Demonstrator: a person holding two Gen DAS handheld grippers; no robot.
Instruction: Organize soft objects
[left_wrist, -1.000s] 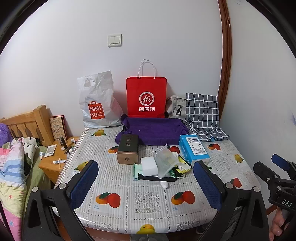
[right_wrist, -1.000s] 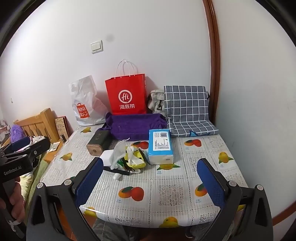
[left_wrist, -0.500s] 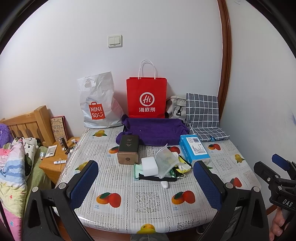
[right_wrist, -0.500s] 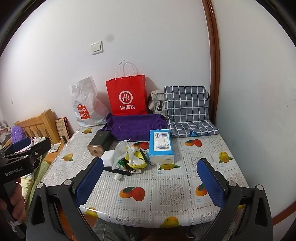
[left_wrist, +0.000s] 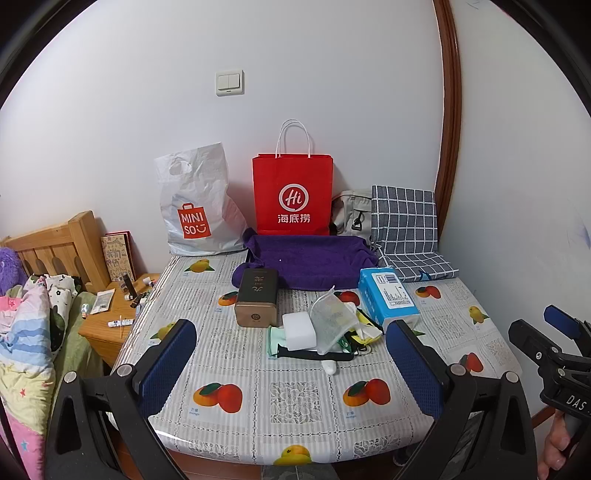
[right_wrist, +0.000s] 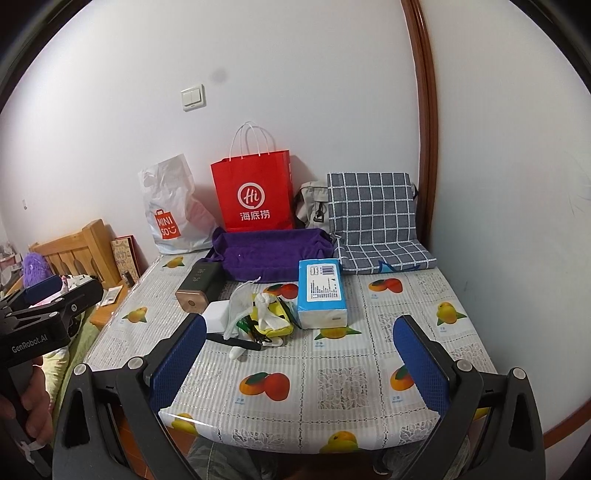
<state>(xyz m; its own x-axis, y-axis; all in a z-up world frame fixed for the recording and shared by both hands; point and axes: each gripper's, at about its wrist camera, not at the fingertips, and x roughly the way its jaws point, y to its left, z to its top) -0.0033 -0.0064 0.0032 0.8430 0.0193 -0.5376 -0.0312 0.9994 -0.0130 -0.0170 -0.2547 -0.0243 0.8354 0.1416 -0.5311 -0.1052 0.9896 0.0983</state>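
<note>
Above worktop (left_wrist: 295, 398), you hold left tool (left_wrist: 291, 363) and right tool (right_wrist: 299, 360) wide, empty. Purple towel (left_wrist: 314, 258) lies mid-rear, beside red bag (left_wrist: 293, 195): likely soft, light; pinch bunched near edge.

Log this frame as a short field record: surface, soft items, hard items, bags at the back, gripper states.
surface: table with a fruit-print cover
soft items: purple towel at the back centre; checked grey cushion propped against the wall at the back right; mesh pouch in the middle clutter
hard items: dark box with a gold end; blue tissue pack; white block
bags at the back: red paper bag; white plastic bag
left gripper: open, empty, above the near edge
right gripper: open, empty
</note>
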